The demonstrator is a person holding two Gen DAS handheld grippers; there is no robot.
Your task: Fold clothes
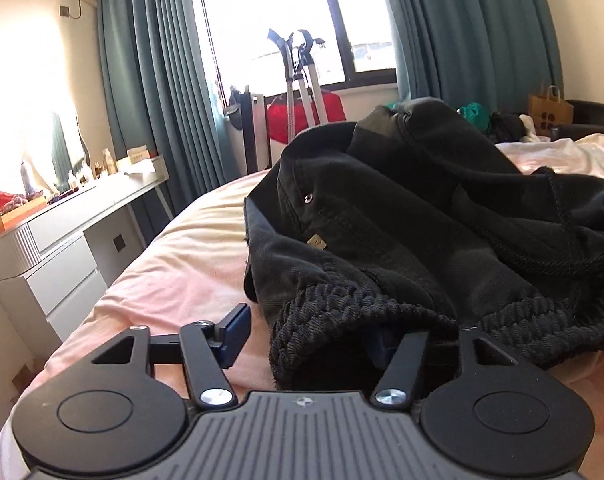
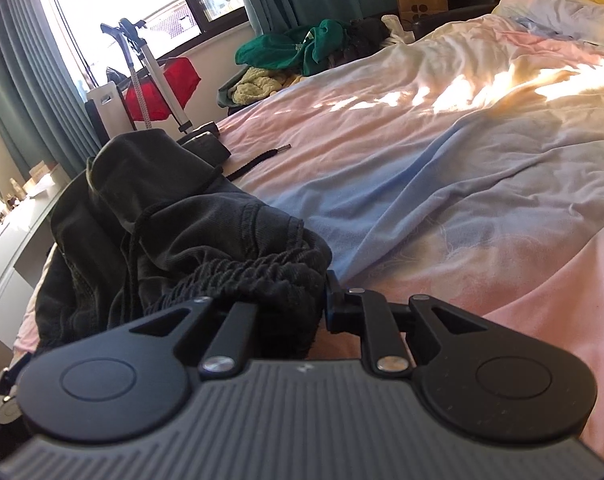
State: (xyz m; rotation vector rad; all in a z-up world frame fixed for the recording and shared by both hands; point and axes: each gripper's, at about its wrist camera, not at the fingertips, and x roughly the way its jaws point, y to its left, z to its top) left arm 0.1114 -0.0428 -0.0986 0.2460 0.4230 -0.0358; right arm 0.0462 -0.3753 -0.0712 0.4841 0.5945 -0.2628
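Bed (image 2: 441, 168) with pink-and-blue sheet carries the black shorts (image 1: 401, 232), crumpled in a heap, long axis running from 6 toward 12 o'clock, ribbed waistband (image 1: 341, 312) nearest both cameras. Left gripper (image 1: 309, 336) stands apart, waistband bunched between its fingers; right gripper (image 2: 286, 312) likewise apart, waistband over its left finger.

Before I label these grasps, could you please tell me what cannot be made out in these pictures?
- Left wrist view: the left gripper's right jaw is buried under the black garment's ribbed waistband.
- Right wrist view: the right gripper's left jaw is covered likewise.
- Garment type: too bunched to tell.
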